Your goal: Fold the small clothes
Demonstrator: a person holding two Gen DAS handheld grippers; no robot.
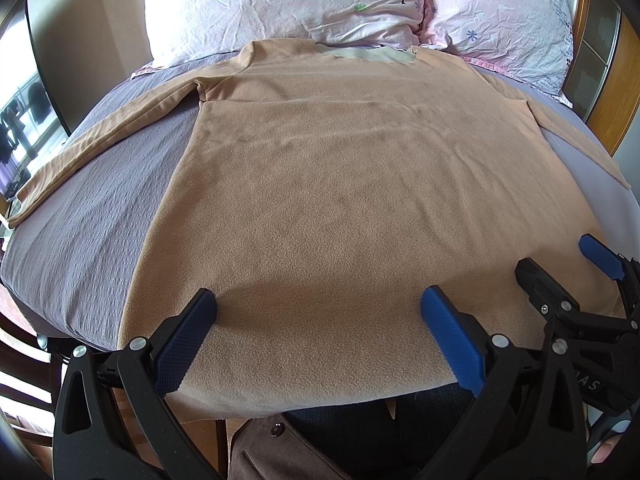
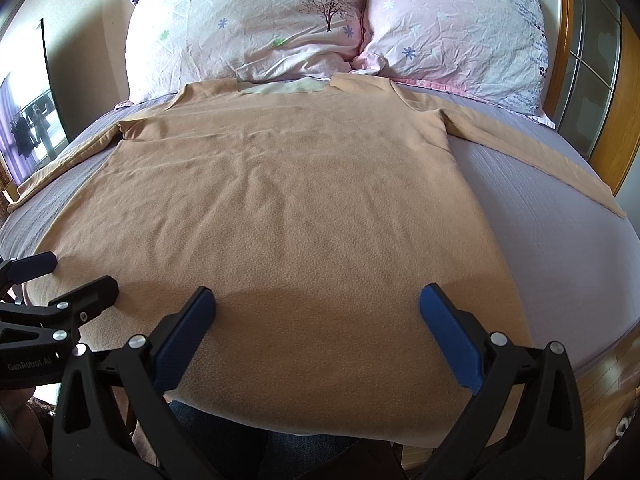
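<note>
Tan long-sleeved top (image 1: 340, 184) spread flat on the bed (image 1: 92, 216), collar toward 2 pillows (image 1: 280, 0), sleeves out — ready for folding. Left tongs (image 1: 319, 334) and right tongs (image 2: 318, 332) poised over the hem, spread wide, gripping nothing.

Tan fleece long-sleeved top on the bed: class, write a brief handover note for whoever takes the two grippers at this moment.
Left gripper: open, empty, over the hem.
Right gripper: open, empty, beside it.
Tan fleece long-sleeved top: flat on the grey-purple bedspread, collar towards the two floral pillows, both sleeves spread out.
Done: top laid out.
Left: every fold; probably sleeves first.
</note>
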